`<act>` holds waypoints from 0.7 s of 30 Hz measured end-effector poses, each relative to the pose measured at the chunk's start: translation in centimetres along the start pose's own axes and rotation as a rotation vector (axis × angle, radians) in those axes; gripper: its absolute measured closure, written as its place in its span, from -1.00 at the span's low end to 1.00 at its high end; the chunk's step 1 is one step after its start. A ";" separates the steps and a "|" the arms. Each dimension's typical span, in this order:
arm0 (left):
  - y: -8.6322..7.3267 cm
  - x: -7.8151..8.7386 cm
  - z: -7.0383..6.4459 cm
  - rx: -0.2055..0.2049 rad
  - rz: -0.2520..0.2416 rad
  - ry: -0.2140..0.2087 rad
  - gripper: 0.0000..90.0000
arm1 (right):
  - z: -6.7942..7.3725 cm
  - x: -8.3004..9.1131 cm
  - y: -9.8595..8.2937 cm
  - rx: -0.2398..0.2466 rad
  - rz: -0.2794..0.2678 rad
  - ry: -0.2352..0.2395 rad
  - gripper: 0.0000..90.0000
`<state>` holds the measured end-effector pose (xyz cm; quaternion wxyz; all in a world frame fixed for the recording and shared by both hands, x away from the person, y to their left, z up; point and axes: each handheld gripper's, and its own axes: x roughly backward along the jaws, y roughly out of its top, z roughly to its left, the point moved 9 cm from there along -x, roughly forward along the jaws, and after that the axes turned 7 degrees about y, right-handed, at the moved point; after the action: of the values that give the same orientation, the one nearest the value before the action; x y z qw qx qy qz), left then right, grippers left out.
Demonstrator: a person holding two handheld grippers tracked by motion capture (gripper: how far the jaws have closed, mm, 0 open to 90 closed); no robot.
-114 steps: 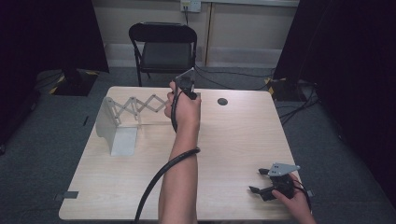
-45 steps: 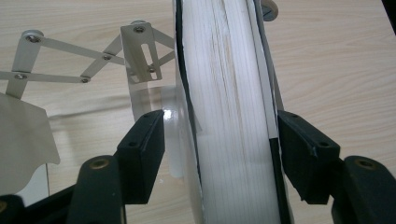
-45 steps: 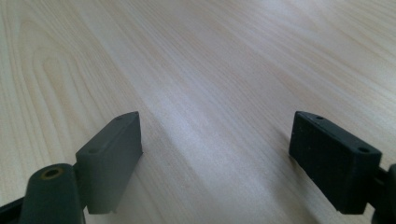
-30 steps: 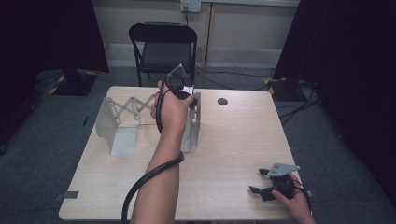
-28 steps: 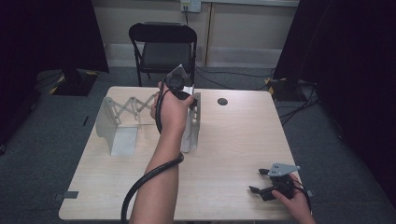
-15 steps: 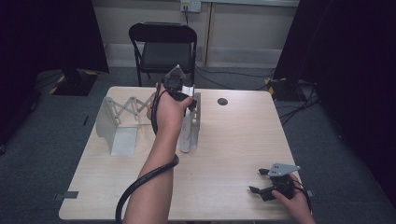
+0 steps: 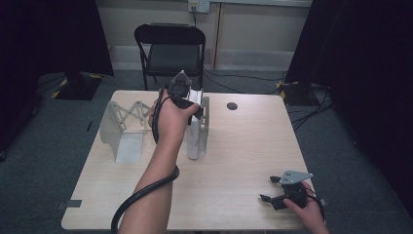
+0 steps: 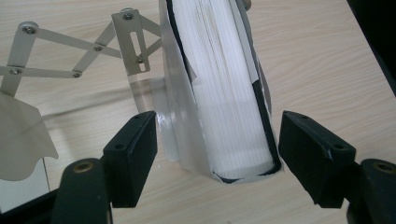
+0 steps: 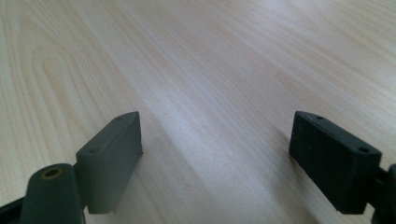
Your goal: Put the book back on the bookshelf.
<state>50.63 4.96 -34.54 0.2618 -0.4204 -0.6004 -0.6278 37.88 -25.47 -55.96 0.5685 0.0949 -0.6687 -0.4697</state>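
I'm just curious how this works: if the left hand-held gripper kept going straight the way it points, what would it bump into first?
Most likely the book. The left hand-held gripper points right at it, its open jaws standing either side of the white page edges without touching. Behind the book lies the metal folding rack, though exact depth is hard to judge.

Your left claw has matt black plastic pads, faintly grained, with small screw holes. Between them the book shows white paper page edges, finely ribbed, inside a glossy black cover wrapped in a shiny, wrinkled clear film. At ten o'clock, the expanding bookend is pale painted metal with a satin sheen and bright rivets. Your desk is light wood-grain laminate, smooth and softly reflective.
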 end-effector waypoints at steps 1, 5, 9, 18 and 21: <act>-0.1 0.1 0.0 -0.003 0.001 -0.006 -0.38 | 0.0 0.0 0.0 0.000 0.000 0.000 -0.63; -0.4 0.4 0.3 -0.011 0.005 -0.001 -0.38 | 0.0 0.0 0.0 0.000 0.000 0.000 -0.63; -0.6 0.7 0.7 -0.012 -0.004 -0.005 -0.39 | 0.0 0.0 0.0 -0.002 0.000 0.000 -0.63; -1.9 1.0 1.4 -0.026 0.022 -0.020 -0.38 | 0.0 0.0 0.0 -0.001 0.001 0.001 -0.63; -2.3 1.0 1.6 -0.034 0.028 -0.027 -0.38 | 0.0 0.0 0.0 0.001 0.000 0.001 -0.63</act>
<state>48.54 6.99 -34.98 0.2553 -0.4416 -0.5874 -0.6284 37.88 -25.47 -55.96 0.5688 0.0954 -0.6686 -0.4694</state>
